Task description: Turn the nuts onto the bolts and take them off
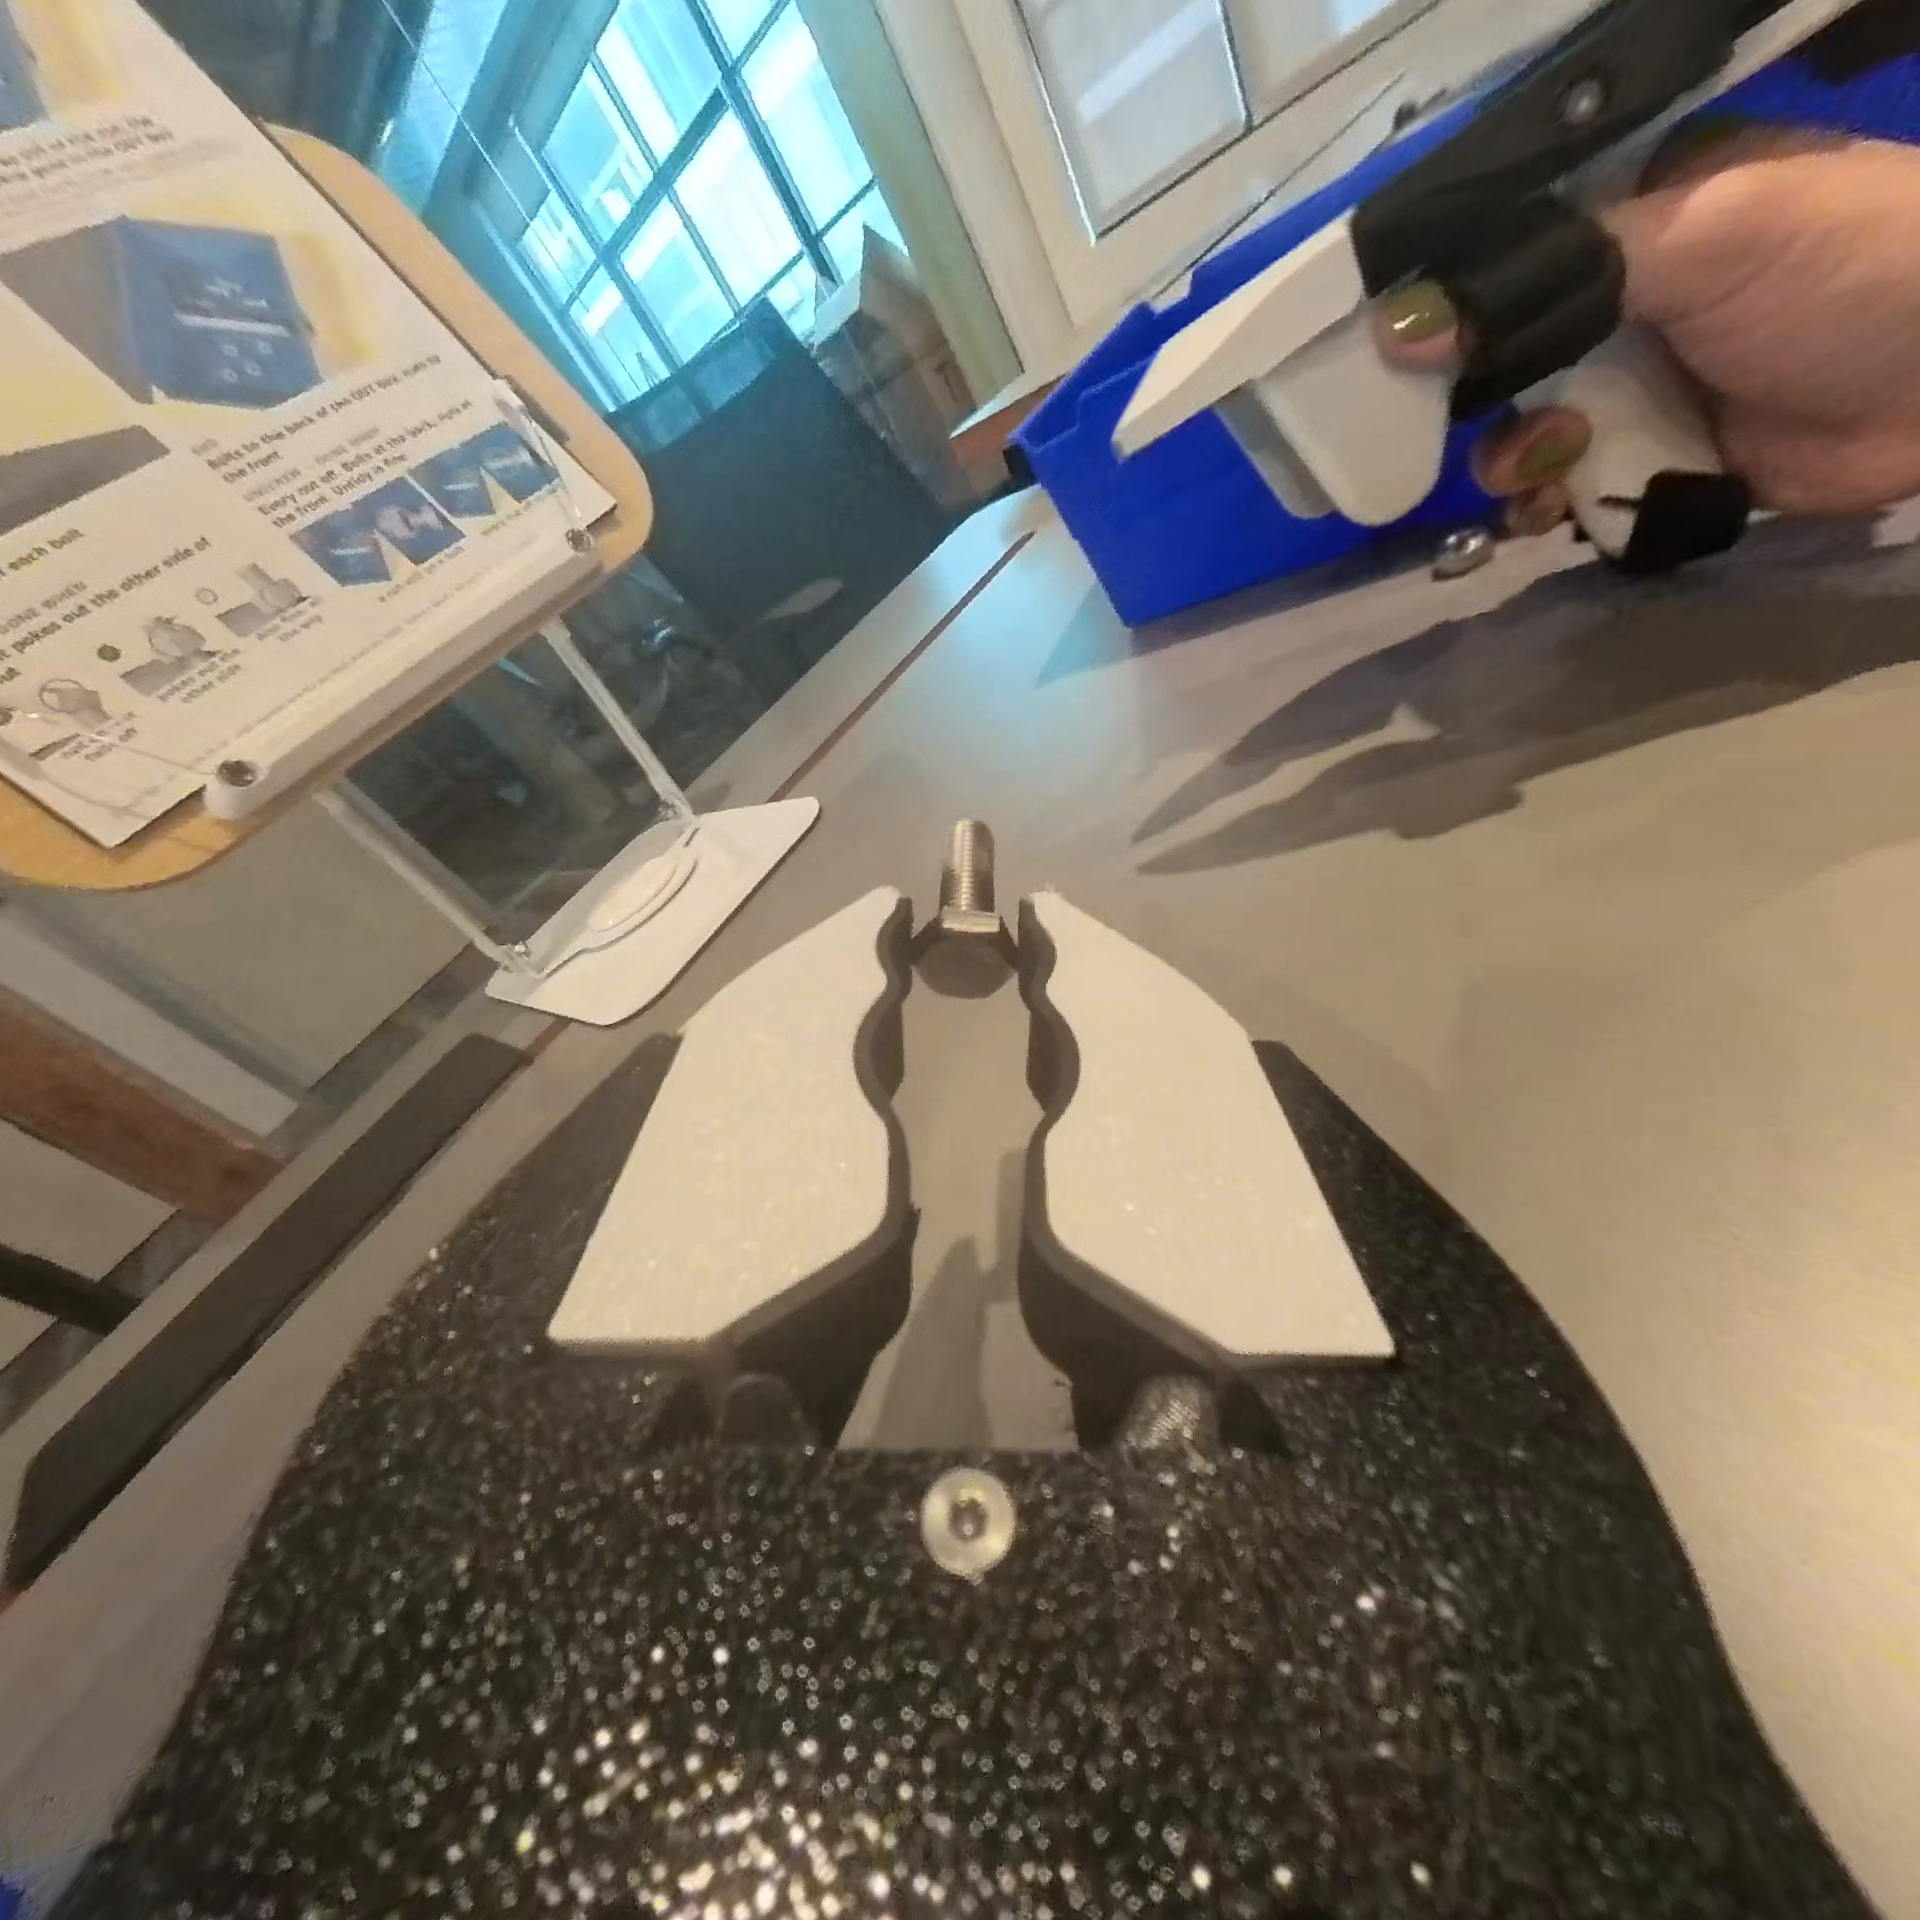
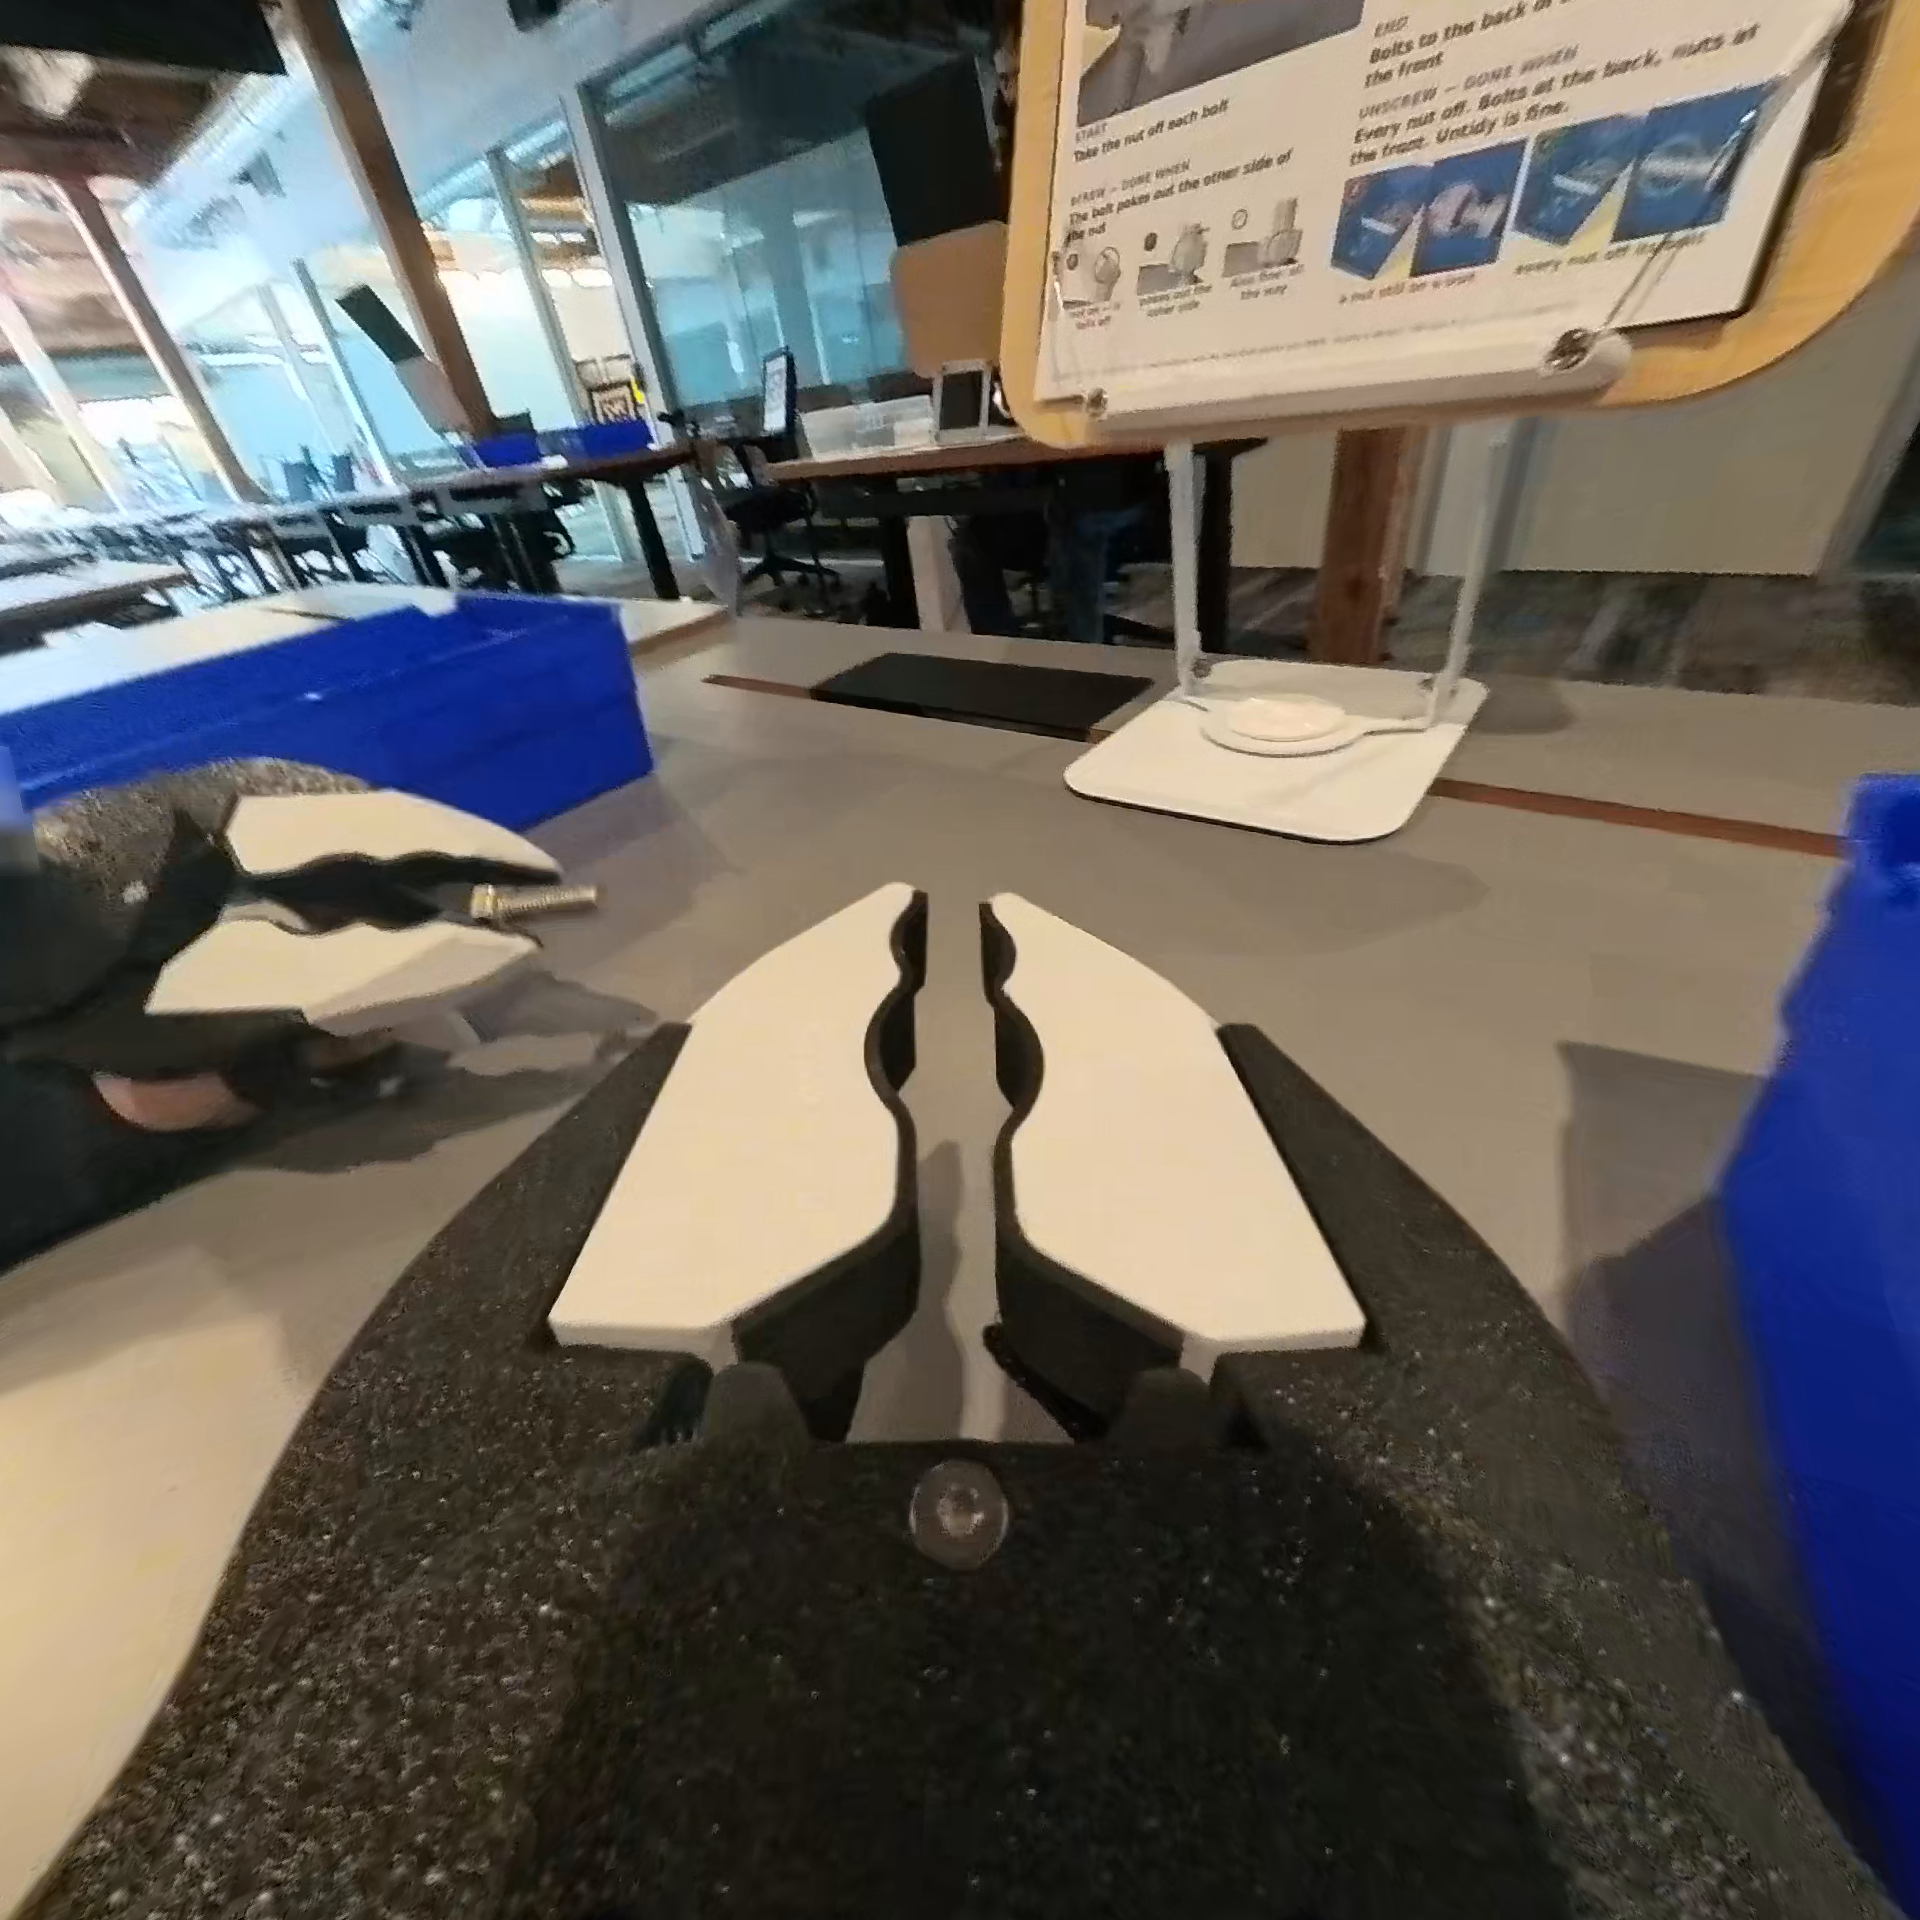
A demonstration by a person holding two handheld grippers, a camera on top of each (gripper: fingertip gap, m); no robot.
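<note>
Open office w/ glass partitions [image 2: 717,260] & wood posts [image 2: 384,208]. Rows of desks [image 2: 582,478] + dark chairs [image 2: 769,520] at back. Big gridded windows [image 1: 707,197], daylight coming in. Grey surface [image 2: 935,821] in front.

1. A grey bench [image 2: 1195,935] fills the lower half of both views.
2. A wood-backed instruction board [image 2: 1455,208] on a clear stand is at 1 o'clock in the right wrist view and at 10 o'clock in the left wrist view; its white base plate [image 2: 1268,774] rests on the bench.
3. A blue bin [image 1: 1174,488] sits on the bench at 2 o'clock in the left wrist view.
4. A flat black panel [image 2: 982,691] lies in the bench at 12 o'clock in the right wrist view.
5. Desks and office chairs [image 2: 769,520] stand beyond, before glass partitions.
</note>
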